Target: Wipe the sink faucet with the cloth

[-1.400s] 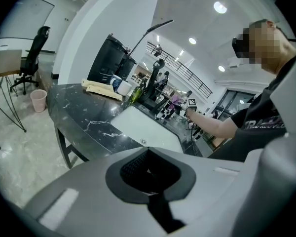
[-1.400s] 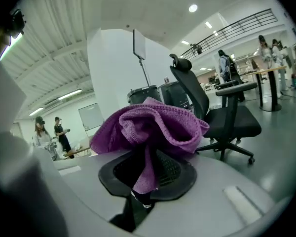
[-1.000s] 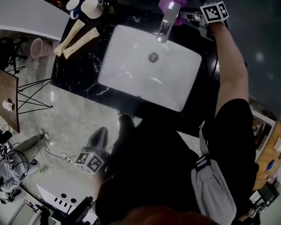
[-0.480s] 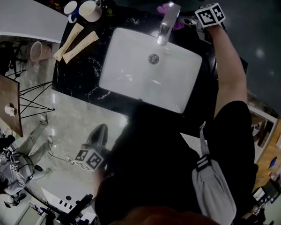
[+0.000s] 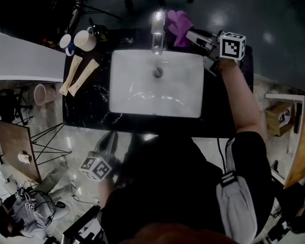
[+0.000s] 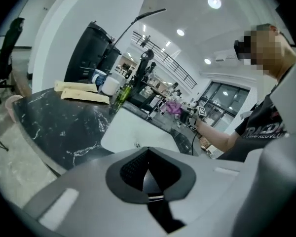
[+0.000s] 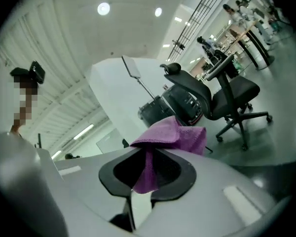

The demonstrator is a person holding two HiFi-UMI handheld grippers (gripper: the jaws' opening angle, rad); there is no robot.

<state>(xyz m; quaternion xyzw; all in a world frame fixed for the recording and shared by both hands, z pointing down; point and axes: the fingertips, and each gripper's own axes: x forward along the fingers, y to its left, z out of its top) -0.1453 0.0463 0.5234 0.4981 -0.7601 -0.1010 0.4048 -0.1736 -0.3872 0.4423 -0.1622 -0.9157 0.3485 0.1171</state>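
Counter: black marbled top. The mugs and two long packets are parked at the left end, well out of the wiping zone.

Sink: white rectangular basin set into the middle of the counter, with nothing in it but the drain.

Faucet: shiny metal, mounted at the middle of the far rim, spout reaching over the basin. It's left free on all sides, so it can probably be got at from the right.

Right gripper: held out past the sink's far right corner and aimed across at the faucet. The jaws are clenched on the cloth – only a thin fold is pinched, so most of the fabric is left sticking out front as the wiping face.

Left gripper: kept low in front of the counter, close to the body. The jaws are pressed together with nothing in them. It looks parked, likely not needed for this bit.

Cloth: purple and fuzzy, microfibre by the look of it, bunched into a soft peak. It's carried just to the right of the faucet – whether contact is actually made can't be told.
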